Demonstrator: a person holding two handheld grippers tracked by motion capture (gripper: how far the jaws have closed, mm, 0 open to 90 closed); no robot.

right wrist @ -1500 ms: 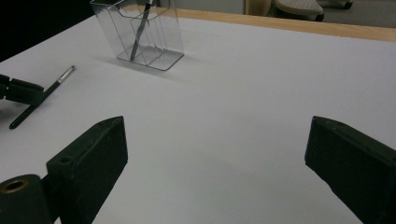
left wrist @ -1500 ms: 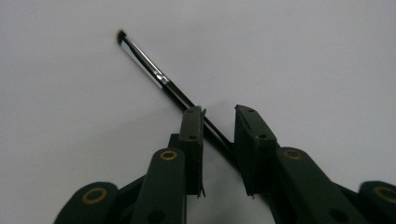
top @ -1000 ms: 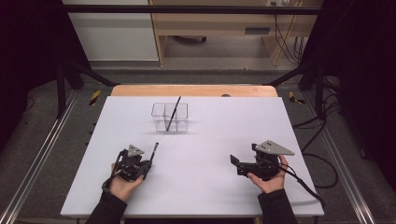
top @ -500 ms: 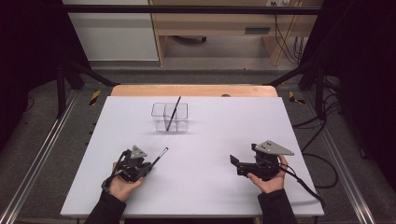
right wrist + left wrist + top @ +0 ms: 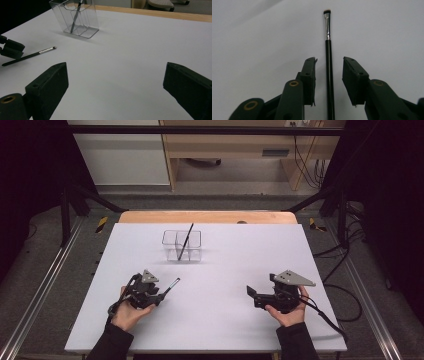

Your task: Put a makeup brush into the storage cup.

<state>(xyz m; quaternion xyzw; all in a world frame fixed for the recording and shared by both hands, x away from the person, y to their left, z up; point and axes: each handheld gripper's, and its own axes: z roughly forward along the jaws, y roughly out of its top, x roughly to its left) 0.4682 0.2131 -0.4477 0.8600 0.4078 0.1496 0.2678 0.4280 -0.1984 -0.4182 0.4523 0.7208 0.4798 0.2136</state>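
Observation:
A thin black makeup brush point(image 5: 170, 285) with a silver ferrule lies flat on the white table point(image 5: 225, 265). Its handle runs between the jaws of my left gripper point(image 5: 159, 295), and its bristle tip points away to the upper right. In the left gripper view the brush point(image 5: 327, 25) lies in the gap of the left gripper point(image 5: 329, 61), touching neither pad. Those jaws have just been opening and stand open. My right gripper point(image 5: 251, 293) rests at the lower right, its jaws point(image 5: 115, 72) wide open and holding nothing. The right gripper view shows the brush point(image 5: 30, 56) at the left.
A clear divided organizer point(image 5: 181, 245) stands at the back middle of the table with a second dark brush point(image 5: 186, 238) leaning in it; the organizer point(image 5: 85, 22) also shows in the right gripper view. A wooden edge point(image 5: 205, 216) borders the far side.
The left gripper's jaws have opened and let go of the brush. The brush swung from pointing away to pointing right, and now lies on the table. The right hand stayed still.

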